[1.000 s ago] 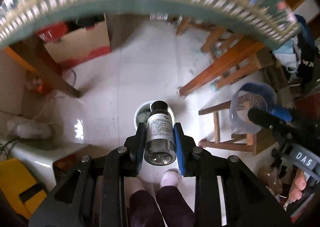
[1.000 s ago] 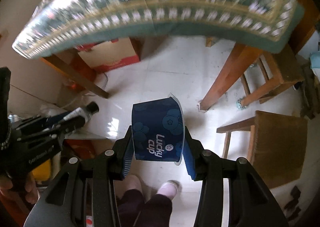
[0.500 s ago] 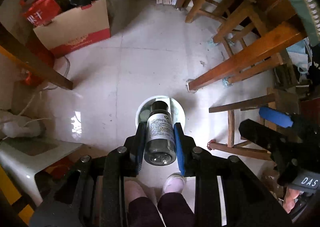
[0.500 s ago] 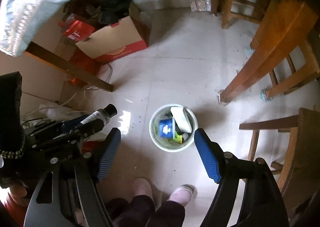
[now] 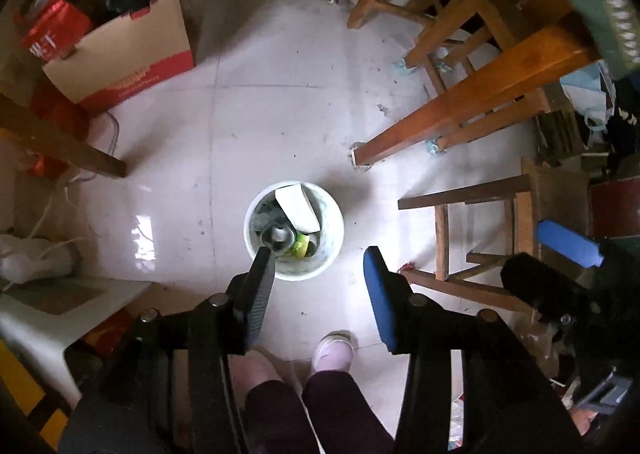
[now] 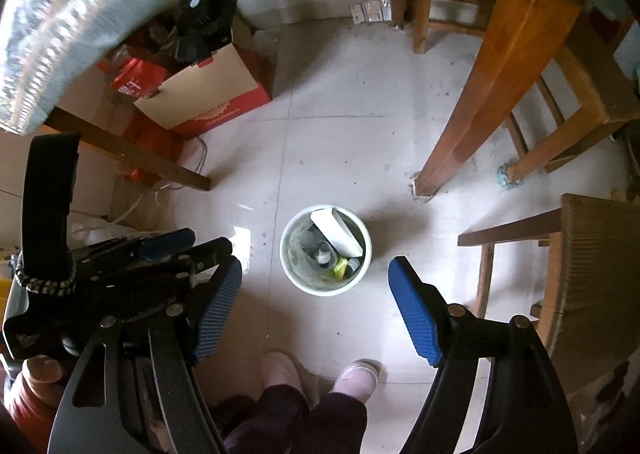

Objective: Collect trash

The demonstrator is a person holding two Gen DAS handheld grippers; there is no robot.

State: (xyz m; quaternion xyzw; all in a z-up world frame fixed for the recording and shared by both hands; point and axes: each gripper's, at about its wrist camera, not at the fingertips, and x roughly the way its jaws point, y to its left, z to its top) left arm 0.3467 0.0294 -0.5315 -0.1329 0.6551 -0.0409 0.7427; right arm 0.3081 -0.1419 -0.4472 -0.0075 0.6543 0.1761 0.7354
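Observation:
A white trash bin [image 5: 335,219] [image 6: 320,289] stands on the pale tiled floor, straight below both grippers. Inside it lie a dark bottle [image 5: 280,237] [image 6: 322,254], a white piece of trash [image 5: 298,206] [image 6: 337,233] and a yellow-green scrap [image 5: 301,246]. My left gripper [image 5: 318,268] hangs above the bin's near rim. Its jaws are opening and nothing is between them. My right gripper [image 6: 316,276] is open wide over the bin and holds nothing. Each gripper also shows at the edge of the other's view.
A thick wooden table leg [image 5: 460,109] [image 6: 492,93] comes down right of the bin, with wooden chairs [image 5: 492,221] [image 6: 576,254] beyond it. A cardboard box [image 5: 132,53] sits at the back left, and a white stool [image 5: 60,314] at the near left. The person's feet [image 6: 356,378] are just below the bin.
The left gripper let go of the dark bottle, which now lies in the bin. The right gripper released the blue cup earlier and stays open. Both sank towards the bin.

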